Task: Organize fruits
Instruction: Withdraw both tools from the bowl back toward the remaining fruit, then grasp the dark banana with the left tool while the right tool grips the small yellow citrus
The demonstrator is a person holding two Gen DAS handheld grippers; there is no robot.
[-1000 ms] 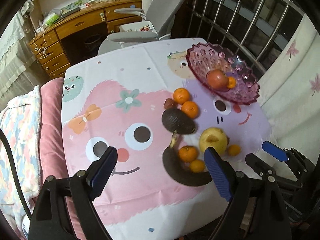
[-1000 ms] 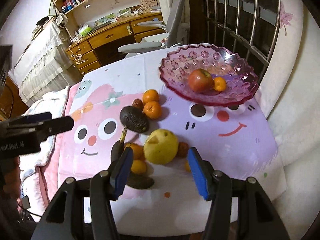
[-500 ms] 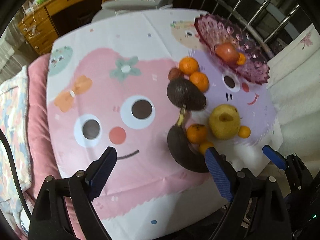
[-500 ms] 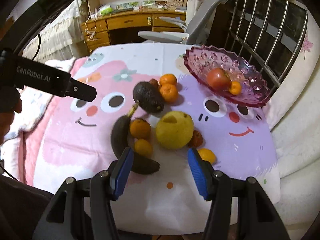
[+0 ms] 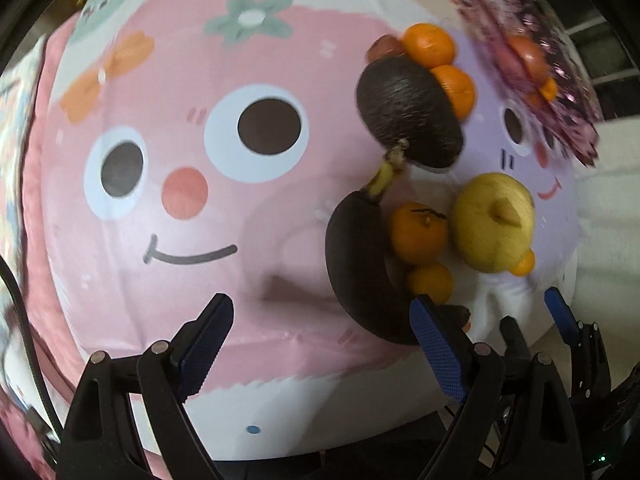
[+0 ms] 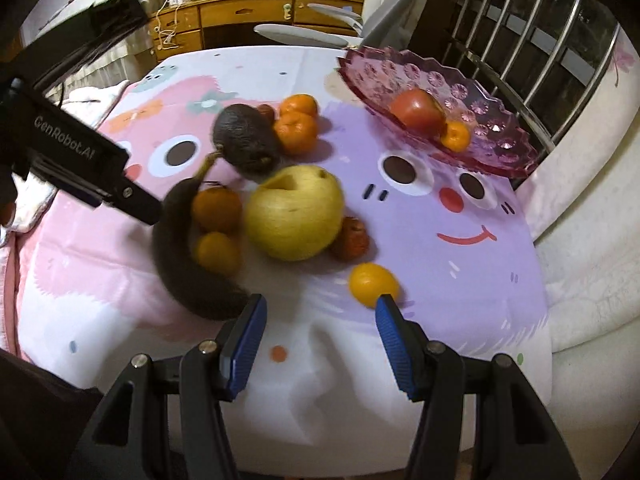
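The table wears a cartoon cloth of pink and lilac smiling faces, and behind it stand a wooden desk, a grey chair and window bars. Loose fruit lies mid-cloth: a blackened banana curving round two oranges, a pear touching them, an avocado behind, a small orange nearest the right tool; a pink bowl at the far right holds an apple. Both the right tool and the left tool hang wide and empty over the near edge.
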